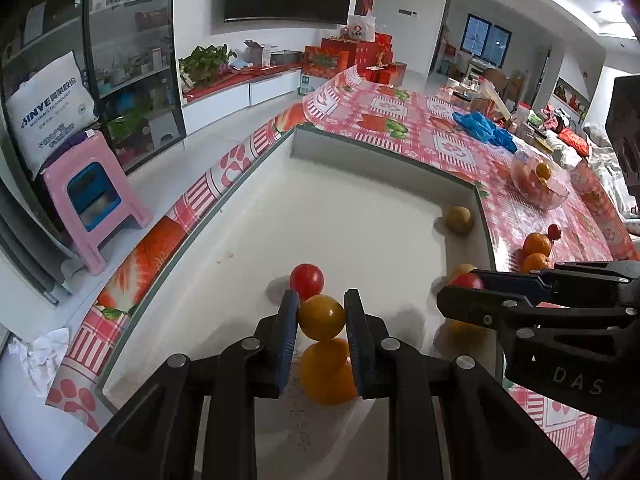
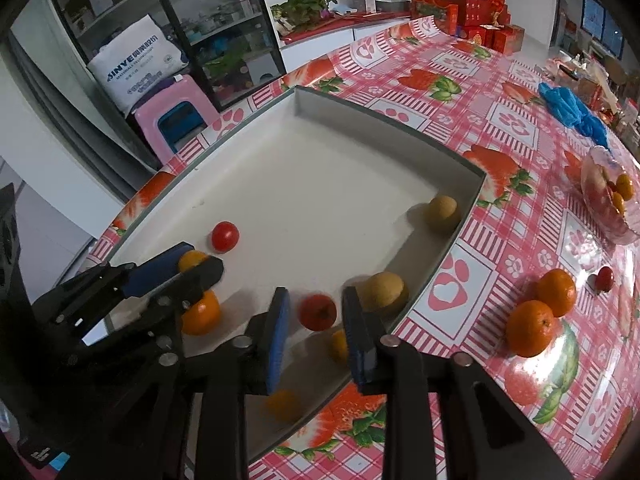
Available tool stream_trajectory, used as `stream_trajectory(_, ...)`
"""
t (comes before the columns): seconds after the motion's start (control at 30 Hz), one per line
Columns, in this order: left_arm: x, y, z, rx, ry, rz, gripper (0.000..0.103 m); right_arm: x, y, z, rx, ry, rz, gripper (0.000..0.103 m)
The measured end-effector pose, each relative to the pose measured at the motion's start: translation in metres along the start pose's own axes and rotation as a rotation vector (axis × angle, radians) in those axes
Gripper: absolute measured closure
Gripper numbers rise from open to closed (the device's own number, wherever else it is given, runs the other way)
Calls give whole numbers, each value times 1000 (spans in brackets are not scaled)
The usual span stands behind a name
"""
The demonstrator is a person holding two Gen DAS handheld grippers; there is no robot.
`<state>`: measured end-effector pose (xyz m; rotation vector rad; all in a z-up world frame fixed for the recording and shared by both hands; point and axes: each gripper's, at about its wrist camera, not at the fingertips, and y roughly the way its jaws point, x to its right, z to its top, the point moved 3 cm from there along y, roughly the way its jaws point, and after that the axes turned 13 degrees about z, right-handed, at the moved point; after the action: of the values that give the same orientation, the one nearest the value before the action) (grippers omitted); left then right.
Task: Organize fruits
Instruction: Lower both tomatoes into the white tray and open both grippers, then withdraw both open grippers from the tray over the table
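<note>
Fruits (image 2: 225, 236) lie loose inside the white tray (image 2: 328, 184).

We carry two black plastic grippers; our left gripper (image 1: 322, 322) and right gripper (image 2: 316, 316) each have flat fingers faced with blue ribbed pads (image 1: 289, 340); round silver screws (image 1: 178, 360) sit at the linkage joints; raised letters "DAS" mark one side.

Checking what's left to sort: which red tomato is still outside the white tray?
The small red tomato on the tablecloth beside the two oranges. The other two red ones are in the white tray.
</note>
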<state>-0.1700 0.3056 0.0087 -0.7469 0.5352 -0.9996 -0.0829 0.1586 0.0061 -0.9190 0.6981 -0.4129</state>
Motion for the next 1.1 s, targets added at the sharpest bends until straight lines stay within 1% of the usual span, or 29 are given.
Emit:
stream_trajectory(0.03,0,0,-1,-5,0,1,63,1,-1,0,4,2,-7,64)
stream_trajectory(0.07,-1,0,-2,-9,-3,20,55,3,-3,0,9,4,-10,60)
stream_trajectory(0.1,-2,0,-2,-6,-10,47,43,5,-4,0,12,10,-5,57)
stream_trajectory(0.13,-6,-1,-2,1,-21,68,34,6,-6,-1,16,16,-5,50)
stream_trajectory(0.17,-7,-2,-3,2,-30,69,31,8,-8,-1,24,24,-10,45)
stream_trajectory(0.23,-13,-1,-4,-13,-59,65,21,11,-12,-1,35,35,-7,39)
stream_trajectory(0.3,-15,-1,-5,-21,-77,64,16,12,-16,-1,48,41,5,30)
stream_trajectory(0.33,-15,0,-4,-23,-80,65,15,11,-19,-1,56,41,7,25)
stream_trajectory(0.37,-14,-1,-4,-24,-78,67,15,10,-23,-1,69,36,7,23)
stream_trajectory(0.5,-4,-8,-4,-15,-45,77,15,12,-38,-3,106,40,15,22)
stream_trajectory(0.63,6,-17,0,-3,-28,70,15,24,-57,-7,138,64,15,15)
stream_trajectory(0.7,15,-22,2,4,-15,63,15,31,-65,-9,156,73,2,8)
stream_trajectory(0.73,19,-25,3,8,-8,62,15,37,-72,-11,175,82,-11,0)
stream_trajectory(0.8,28,-32,4,19,11,60,15,47,-83,-14,205,102,-23,0)
stream_trajectory(0.9,43,-42,7,35,46,54,15,68,-97,-21,230,152,-18,0)
stream_trajectory(1.1,72,-60,12,48,97,42,15,119,-128,-40,291,283,-42,0)
